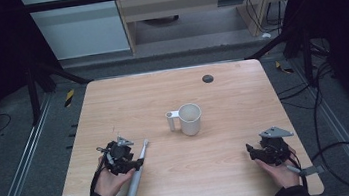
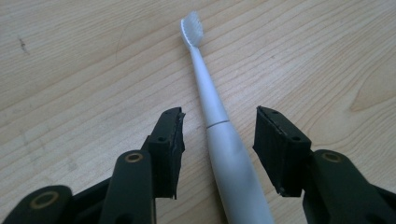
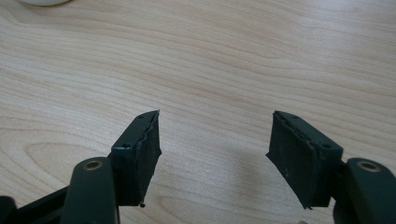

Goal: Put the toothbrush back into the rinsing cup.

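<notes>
The left tool (image 2: 218, 135) straddles the electric toothbrush (image 2: 219, 135) near the counter's (image 1: 231, 166) front-left corner, jaws apart and not yet touching it; the grasp looks about to happen and calls for closing squarely on the handle. The right tool (image 3: 215, 144) rests spread wide near the front-right corner; a cup (image 1: 189, 119) stands mid-counter.

Obstacles: cup (image 1: 190, 118) at table (image 1: 229, 151) centre; toothbrush (image 1: 134, 176) near left front edge. Bare wood between them and ahead of right gripper (image 3: 215, 140).
</notes>
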Tool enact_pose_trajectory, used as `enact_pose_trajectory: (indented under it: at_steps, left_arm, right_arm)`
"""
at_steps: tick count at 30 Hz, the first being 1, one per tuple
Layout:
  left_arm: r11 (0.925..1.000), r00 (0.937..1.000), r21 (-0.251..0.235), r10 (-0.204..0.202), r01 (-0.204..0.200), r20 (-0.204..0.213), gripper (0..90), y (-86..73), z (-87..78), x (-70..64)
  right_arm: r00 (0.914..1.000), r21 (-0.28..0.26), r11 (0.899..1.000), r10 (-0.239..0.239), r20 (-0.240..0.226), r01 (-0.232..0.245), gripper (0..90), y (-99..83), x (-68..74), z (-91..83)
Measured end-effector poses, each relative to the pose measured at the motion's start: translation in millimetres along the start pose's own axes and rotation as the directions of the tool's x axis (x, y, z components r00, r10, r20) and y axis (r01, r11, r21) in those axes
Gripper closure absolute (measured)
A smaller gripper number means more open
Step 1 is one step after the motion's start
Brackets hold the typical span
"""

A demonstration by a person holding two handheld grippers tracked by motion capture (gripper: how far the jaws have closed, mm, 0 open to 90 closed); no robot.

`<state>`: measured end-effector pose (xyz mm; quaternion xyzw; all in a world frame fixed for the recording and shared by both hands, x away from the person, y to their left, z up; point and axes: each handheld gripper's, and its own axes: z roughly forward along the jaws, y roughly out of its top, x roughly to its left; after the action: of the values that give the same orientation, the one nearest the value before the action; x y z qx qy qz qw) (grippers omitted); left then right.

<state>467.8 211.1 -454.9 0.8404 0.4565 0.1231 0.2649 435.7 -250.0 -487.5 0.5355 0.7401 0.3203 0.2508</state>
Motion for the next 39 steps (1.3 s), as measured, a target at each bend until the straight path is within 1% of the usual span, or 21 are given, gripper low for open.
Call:
enact_pose_trajectory:
  at_steps: [3,6,10,14,17,22,27,33,39]
  left_arm:
    - [1.0000,1.0000,0.008,0.000,0.000,0.002,51.3,-0.5,1.8,-0.7]
    - [0.9996,1.0000,0.025,0.010,-0.010,0.000,51.8,-0.7,3.6,-2.1]
    - [0.9990,0.9999,0.041,0.014,-0.014,-0.001,51.8,-1.0,5.8,-3.5]
    - [0.9976,0.9999,0.069,0.010,-0.010,-0.001,52.2,-2.2,9.3,-2.8]
    - [0.9970,1.0000,0.078,0.004,-0.004,0.006,53.5,-3.2,11.8,-2.4]
    - [0.9950,0.9998,0.100,-0.004,0.002,0.022,57.7,-3.8,14.3,-2.9]
    - [0.9937,0.9997,0.112,0.002,-0.005,0.024,59.9,-4.2,15.2,-2.5]
    - [0.9929,0.9990,0.119,-0.008,0.002,0.045,62.6,-4.6,15.9,-3.8]
    - [0.9912,0.9988,0.132,0.010,-0.016,0.049,65.5,-4.9,17.9,-5.9]
  right_arm:
    - [1.0000,0.003,1.000,0.001,-0.001,-0.001,33.8,0.0,0.1,0.3]
    - [1.0000,0.005,1.000,0.001,-0.003,-0.001,33.8,0.0,0.2,0.4]
    - [1.0000,0.008,1.000,0.000,-0.004,0.000,33.7,0.0,0.4,0.7]
    - [1.0000,0.013,1.000,-0.003,-0.005,0.003,33.6,-0.2,0.4,1.1]
    - [1.0000,0.014,1.000,-0.004,-0.008,0.004,33.6,-0.1,0.4,1.2]
    - [0.9999,0.016,1.000,-0.010,-0.007,0.010,33.6,-0.1,0.2,1.8]
    - [0.9999,0.020,1.000,-0.008,-0.011,0.008,33.5,-0.1,0.4,1.8]
    - [0.9999,0.022,1.000,-0.009,-0.012,0.009,33.5,0.0,0.6,1.9]
    - [0.9999,0.021,1.000,-0.008,-0.013,0.008,33.5,0.1,0.5,1.8]
